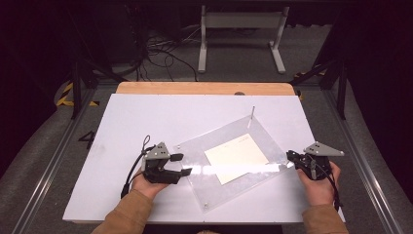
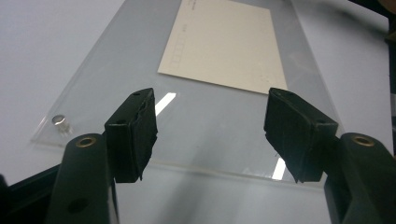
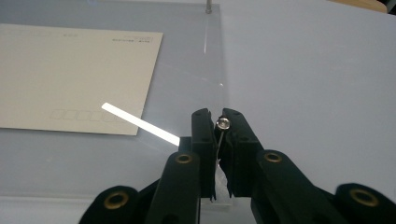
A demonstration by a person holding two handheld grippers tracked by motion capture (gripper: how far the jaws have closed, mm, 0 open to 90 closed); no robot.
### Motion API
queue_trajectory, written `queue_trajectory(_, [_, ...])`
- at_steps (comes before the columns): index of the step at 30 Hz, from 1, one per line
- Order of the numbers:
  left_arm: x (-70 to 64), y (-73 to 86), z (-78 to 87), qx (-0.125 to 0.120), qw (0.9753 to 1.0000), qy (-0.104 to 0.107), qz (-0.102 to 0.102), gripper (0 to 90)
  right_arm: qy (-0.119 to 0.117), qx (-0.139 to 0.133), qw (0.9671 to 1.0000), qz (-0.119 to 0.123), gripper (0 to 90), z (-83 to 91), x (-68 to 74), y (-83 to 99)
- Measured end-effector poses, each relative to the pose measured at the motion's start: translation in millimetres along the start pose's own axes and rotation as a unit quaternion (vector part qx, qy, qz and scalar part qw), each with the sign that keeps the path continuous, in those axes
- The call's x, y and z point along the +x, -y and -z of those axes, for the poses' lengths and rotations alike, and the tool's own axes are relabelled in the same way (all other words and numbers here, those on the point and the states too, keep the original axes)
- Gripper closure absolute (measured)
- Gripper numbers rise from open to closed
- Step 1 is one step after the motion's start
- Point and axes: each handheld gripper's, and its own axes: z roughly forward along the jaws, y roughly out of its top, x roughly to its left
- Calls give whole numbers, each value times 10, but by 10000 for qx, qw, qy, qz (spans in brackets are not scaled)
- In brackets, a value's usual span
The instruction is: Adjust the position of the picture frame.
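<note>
Clear acrylic sheet (image 1: 229,163) lies flat on white table (image 1: 122,122), cream card (image 1: 236,157) under its middle. Right gripper (image 3: 220,125) clamped on small metal screw (image 3: 222,122) at sheet's right corner. Left gripper (image 2: 210,135) wide open, empty, at sheet's left edge. Advice: turn screw slowly, keep sheet steady.

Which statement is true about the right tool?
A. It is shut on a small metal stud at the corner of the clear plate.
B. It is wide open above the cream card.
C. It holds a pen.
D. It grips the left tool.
A: in the right gripper view the right tool has its jaws closed on the small metal stud at the corner of the clear plate.
</note>
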Motion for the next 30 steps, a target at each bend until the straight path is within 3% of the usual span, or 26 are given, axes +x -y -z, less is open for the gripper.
queue_trajectory(3, [6,10,4,33,10000,-19,22,359,175,91,9996,215,832,-15,36,-124])
queue_trajectory(6, [12,14,12,42,9999,-92,37,361,155,96,9996,223,840,-37,13,-196])
queue_trajectory(9, [52,27,33,18,9997,-196,129,361,115,26,9996,272,844,-116,-81,-379])
queue_trajectory(13, [137,68,60,63,9990,-372,242,345,31,-21,9991,427,845,-303,-223,-595])
queue_trajectory(16, [199,96,85,148,9979,-608,153,337,-16,80,9988,481,843,-460,-311,-713])
queue_trajectory(21, [295,136,89,142,9956,-851,373,283,10,186,9986,488,843,-689,-400,-884])
queue_trajectory(27, [344,145,24,156,9927,-1149,326,217,-31,140,9988,462,842,-894,-452,-973])
queue_trajectory(29, [347,142,17,155,9922,-1191,322,207,-35,272,9988,410,834,-955,-464,-938])
queue_trajectory(30, [360,136,-5,136,9909,-1300,327,198,-26,434,9984,374,822,-999,-470,-900])
